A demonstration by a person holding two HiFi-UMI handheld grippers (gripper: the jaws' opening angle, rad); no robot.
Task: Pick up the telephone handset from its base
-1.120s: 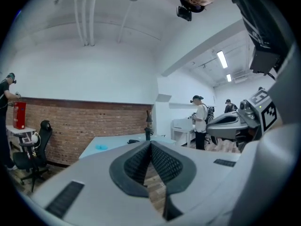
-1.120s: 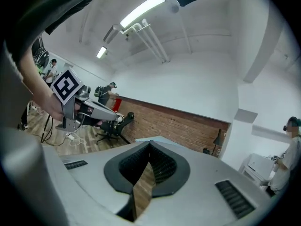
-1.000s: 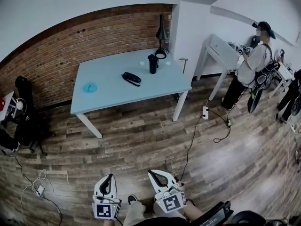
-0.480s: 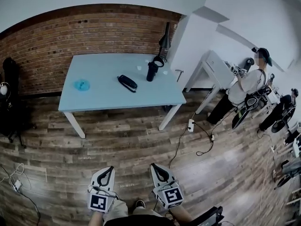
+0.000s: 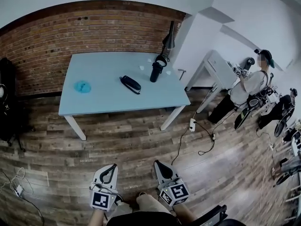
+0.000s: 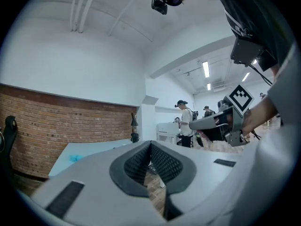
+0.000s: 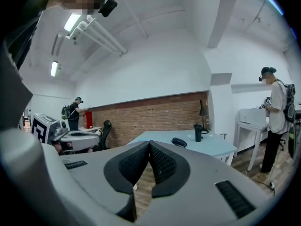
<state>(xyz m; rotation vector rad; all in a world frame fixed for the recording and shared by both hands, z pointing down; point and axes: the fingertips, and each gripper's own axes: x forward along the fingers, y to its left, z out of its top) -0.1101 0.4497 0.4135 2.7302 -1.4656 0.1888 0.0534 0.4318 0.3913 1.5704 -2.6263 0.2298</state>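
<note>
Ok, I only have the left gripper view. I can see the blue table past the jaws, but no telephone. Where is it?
Observer: In the head view the telephone lies near the middle of the table, just left of a dark cup.
Operator: Is the right gripper holding anything?
Observer: No. The right gripper view shows the right gripper with its jaws together and nothing between them.
Operator: How close are we to the table?
Observer: Not close. In the head view the left gripper and the right one are both over the wooden floor, with a wide stretch of boards between them and the table's near edge.
</note>
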